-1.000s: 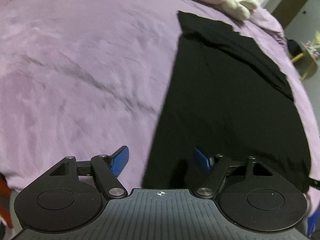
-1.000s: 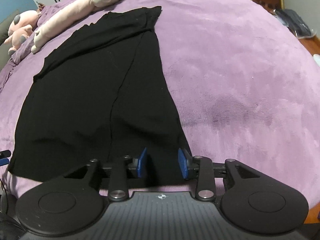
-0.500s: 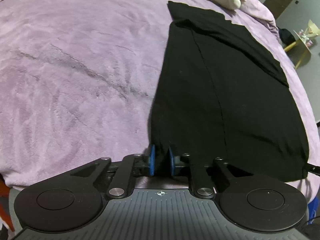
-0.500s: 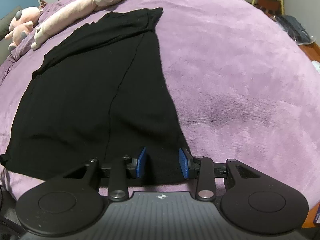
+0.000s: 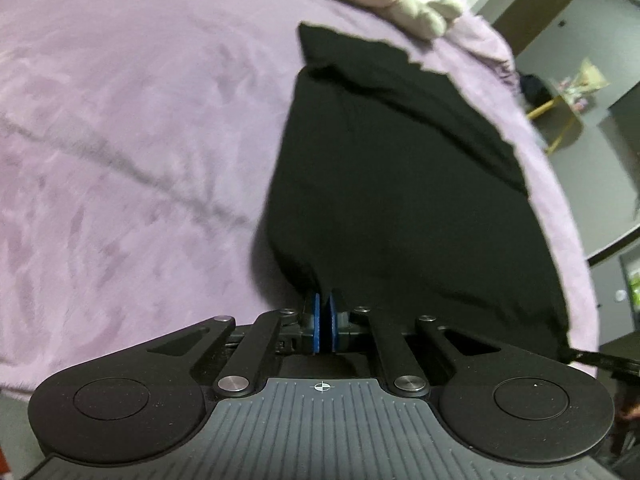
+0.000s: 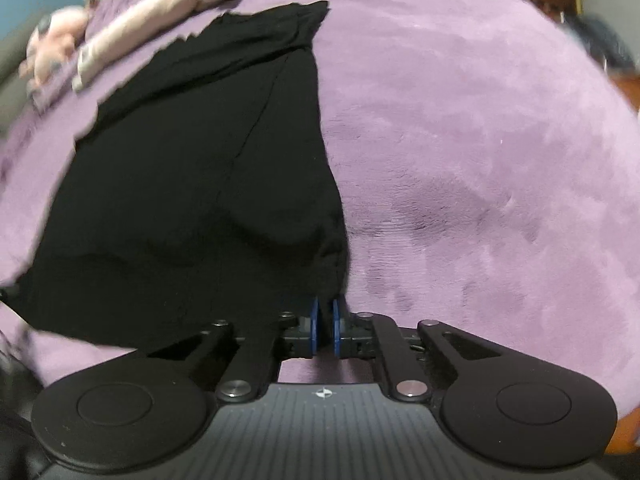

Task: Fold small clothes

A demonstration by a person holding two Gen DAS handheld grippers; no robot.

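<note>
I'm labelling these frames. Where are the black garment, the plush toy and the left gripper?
black garment (image 6: 192, 184): right wrist view, middle of the cloth.
plush toy (image 6: 160, 12): right wrist view, its long body.
left gripper (image 5: 322, 322): left wrist view, between the fingertips.

Garment (image 6: 192, 184) on bed (image 6: 480, 160), apparently flat.

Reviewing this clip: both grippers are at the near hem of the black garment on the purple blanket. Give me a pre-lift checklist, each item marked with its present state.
1. Left gripper shut on the near left corner of the black garment: ok.
2. Right gripper on the near right corner: its jaws are closing with cloth between the pads and a narrow gap showing; firm grip: cannot tell.
3. Garment lies flat on the purple blanket: mostly ok, with a few wrinkles near the right corner.
4. Far end already folded over in a band: ok.
5. Plush toy lies clear of the garment's far edge: ok.
</note>
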